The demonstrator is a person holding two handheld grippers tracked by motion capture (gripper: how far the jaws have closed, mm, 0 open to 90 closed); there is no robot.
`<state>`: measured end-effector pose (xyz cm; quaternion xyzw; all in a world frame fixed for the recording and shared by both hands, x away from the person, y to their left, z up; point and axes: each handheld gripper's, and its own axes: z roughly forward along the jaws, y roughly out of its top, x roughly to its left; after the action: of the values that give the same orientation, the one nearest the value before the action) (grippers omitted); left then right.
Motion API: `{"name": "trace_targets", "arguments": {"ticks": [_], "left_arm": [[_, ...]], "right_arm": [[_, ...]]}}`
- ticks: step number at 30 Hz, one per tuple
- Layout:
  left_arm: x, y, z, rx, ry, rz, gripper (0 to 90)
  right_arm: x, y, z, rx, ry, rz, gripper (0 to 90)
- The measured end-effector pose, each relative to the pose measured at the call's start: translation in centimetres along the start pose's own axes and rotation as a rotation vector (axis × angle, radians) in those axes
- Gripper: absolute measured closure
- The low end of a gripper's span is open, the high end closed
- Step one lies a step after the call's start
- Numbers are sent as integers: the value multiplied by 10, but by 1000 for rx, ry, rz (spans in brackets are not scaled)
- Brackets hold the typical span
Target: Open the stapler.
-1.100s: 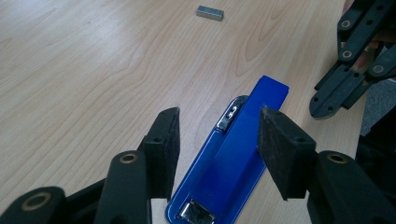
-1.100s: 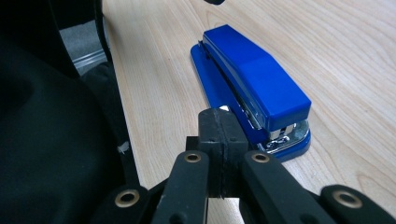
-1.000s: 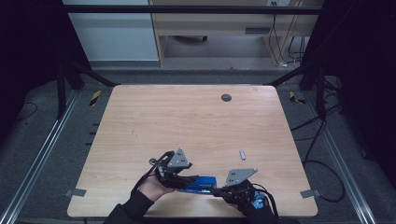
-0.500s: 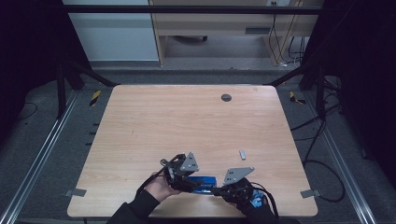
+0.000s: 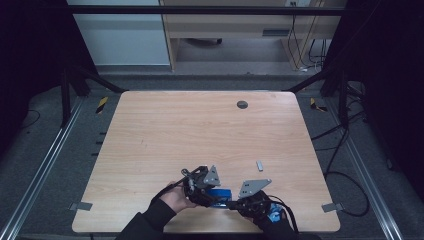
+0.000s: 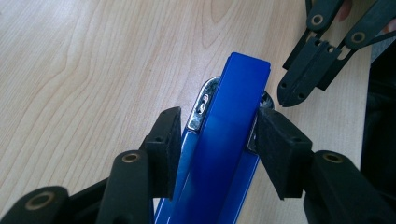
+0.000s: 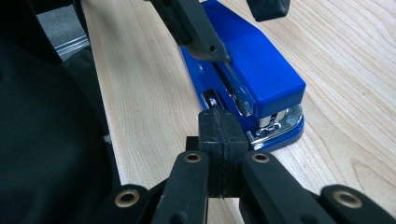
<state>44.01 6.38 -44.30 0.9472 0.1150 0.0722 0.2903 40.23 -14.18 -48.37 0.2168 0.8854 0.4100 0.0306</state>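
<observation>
Presently: blue stapler [image 6: 229,140] lies flat near the table's [image 5: 165,135] front edge, between both hands. Left gripper [image 6: 217,140] straddles its top arm, jaws just closing in, the pads [image 6: 164,140] beside its flanks; contact cannot be told. Right gripper [image 7: 218,140] is level, jaws pressed together, tips just beside the stapler's front end. Small grey piece [image 5: 259,165] lies well apart.

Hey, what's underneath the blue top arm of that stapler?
Under the stapler's blue top arm sits the shiny metal staple channel, above the blue base with its metal anvil plate. Whether staples are loaded cannot be seen; the arm covers the channel.
</observation>
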Motion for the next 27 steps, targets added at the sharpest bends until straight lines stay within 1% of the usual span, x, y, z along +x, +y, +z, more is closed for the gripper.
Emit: {"name": "trace_targets", "arguments": {"ticks": [2, 5, 8, 12, 13, 18, 27], "left_arm": [[0, 0, 1, 4, -9, 2, 516], [1, 0, 3, 25, -13, 20, 521], [1, 0, 5, 36, -12, 22, 524], [1, 0, 9, 54, -26, 29, 546], [1, 1, 10, 55, -27, 24, 549], [1, 2, 13, 68, -33, 34, 550], [3, 4, 16, 81, -43, 41, 563]], "right_arm": [[0, 0, 0, 4, -5, 5, 900], [0, 0, 1, 5, -8, 5, 900], [-1, 0, 1, 9, -13, 7, 900], [-1, 0, 3, 14, -14, 12, 900], [-1, 0, 3, 15, -15, 13, 900], [-2, 1, 5, 19, -19, 16, 900], [-2, 1, 7, 23, -23, 19, 900]]}}
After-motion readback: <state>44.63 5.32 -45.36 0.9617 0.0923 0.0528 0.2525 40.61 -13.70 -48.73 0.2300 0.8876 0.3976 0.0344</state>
